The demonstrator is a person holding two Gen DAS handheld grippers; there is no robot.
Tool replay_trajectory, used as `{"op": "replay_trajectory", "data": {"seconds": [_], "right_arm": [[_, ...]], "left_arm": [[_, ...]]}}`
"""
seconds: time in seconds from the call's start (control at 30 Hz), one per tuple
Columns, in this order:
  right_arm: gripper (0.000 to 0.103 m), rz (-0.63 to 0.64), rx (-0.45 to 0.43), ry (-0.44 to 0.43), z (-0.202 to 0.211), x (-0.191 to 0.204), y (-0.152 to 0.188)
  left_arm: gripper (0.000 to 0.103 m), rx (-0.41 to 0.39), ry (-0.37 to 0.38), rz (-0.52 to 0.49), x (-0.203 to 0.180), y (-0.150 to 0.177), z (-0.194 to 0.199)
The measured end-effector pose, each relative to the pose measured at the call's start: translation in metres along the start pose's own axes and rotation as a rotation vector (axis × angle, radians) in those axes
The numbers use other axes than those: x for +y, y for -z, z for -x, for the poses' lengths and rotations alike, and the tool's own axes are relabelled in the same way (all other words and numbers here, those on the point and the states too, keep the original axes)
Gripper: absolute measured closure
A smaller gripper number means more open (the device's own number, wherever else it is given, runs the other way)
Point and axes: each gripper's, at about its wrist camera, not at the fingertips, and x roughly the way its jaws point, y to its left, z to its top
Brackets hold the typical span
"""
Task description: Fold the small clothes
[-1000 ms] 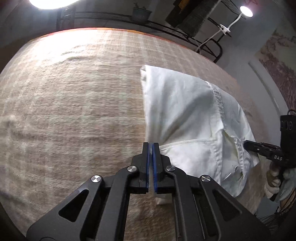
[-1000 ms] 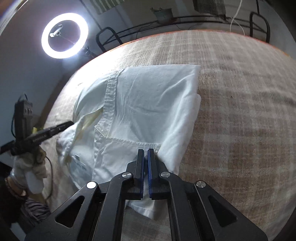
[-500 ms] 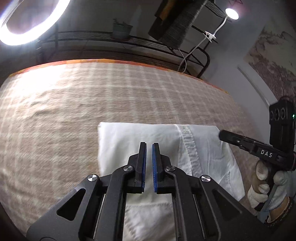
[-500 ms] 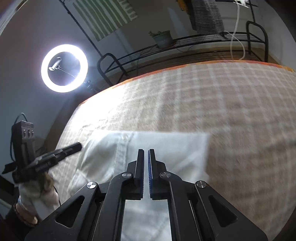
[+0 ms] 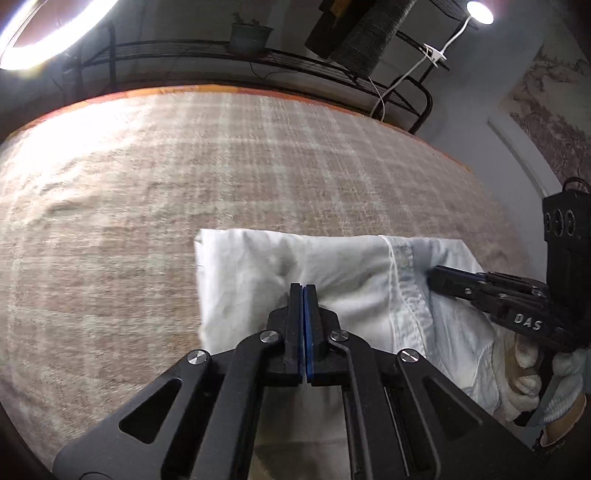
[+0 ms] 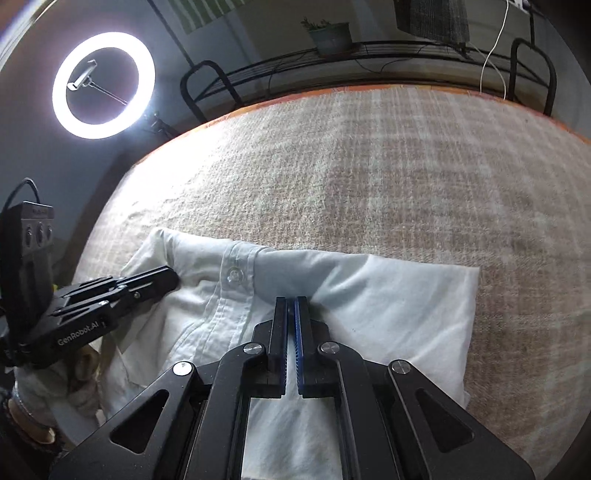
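Looking down my left gripper [image 5: 303, 291], I see its jaws pressed together, the blue pads meeting with no gap, and the tips sit against the white shirt [image 5: 332, 273]; a small pucker of fabric rises right at them, but I cannot tell whether any cloth is actually caught between the pads. The shirt lies folded on the beige plaid blanket [image 5: 184, 177], its far edge a straight fold line running across both views, its button placket [image 5: 402, 280] crossing the fold to the right of my left tips. From the right wrist camera my right gripper [image 6: 291, 306] is also closed, a thin slit showing between its ribbed blue pads, the tips resting on the shirt just right of the placket and its button [image 6: 233, 275]. Again I cannot say whether cloth is pinched there. Each gripper shows in the other's view: the right one comes in from the right edge of the left camera with its tips on the shirt, carried by a gloved hand [image 5: 532, 384]; the left one enters the right camera from the left edge. A lit ring light [image 6: 103, 85] stands beyond the blanket's orange border, beside a black metal rack [image 6: 369, 59] holding a potted plant [image 6: 328, 35].
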Motion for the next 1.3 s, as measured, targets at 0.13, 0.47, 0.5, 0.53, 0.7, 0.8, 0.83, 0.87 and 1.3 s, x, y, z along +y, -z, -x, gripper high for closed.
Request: {"op": "replay_trajectory", "data": {"seconds": [0.13,0.47,0.5,0.53,0.7,0.8,0.83,0.87,1.3], "right_arm": [[0.100,-0.003,-0.044,-0.026,0.037,-0.007,0.007],[0.100,0.022,0.060,-0.027,0.059,-0.020,0.057],[0.100,0.021,0.072,-0.020,0.058,-0.023,0.062],[0.100,0.022,0.089,-0.011,0.057,-0.025,0.069],[0.100,0.025,0.114,-0.013,0.064,-0.030,0.089],[0.100,0.020,0.131,-0.014,0.077,-0.031,0.099],[0.100,0.016,0.127,-0.010,0.085,-0.031,0.101],[0.100,0.013,0.129,-0.019,0.092,-0.031,0.102],[0.054,-0.268,-0.013,-0.129,0.101,-0.085,0.091]], "left_arm": [[0.100,-0.027,0.026,0.023,0.012,0.007,0.034],[0.100,0.038,-0.023,0.005,0.023,0.058,0.048],[0.100,0.045,-0.034,-0.009,0.022,0.062,0.046],[0.100,0.051,-0.049,-0.031,0.019,0.067,0.044],[0.100,0.062,-0.067,-0.038,0.019,0.079,0.050],[0.100,0.078,-0.087,-0.011,0.028,0.085,0.060],[0.100,0.075,-0.086,0.006,0.033,0.088,0.066],[0.100,0.065,-0.079,0.033,0.037,0.090,0.073],[0.064,0.033,0.215,0.437,0.079,0.091,0.085]]}}
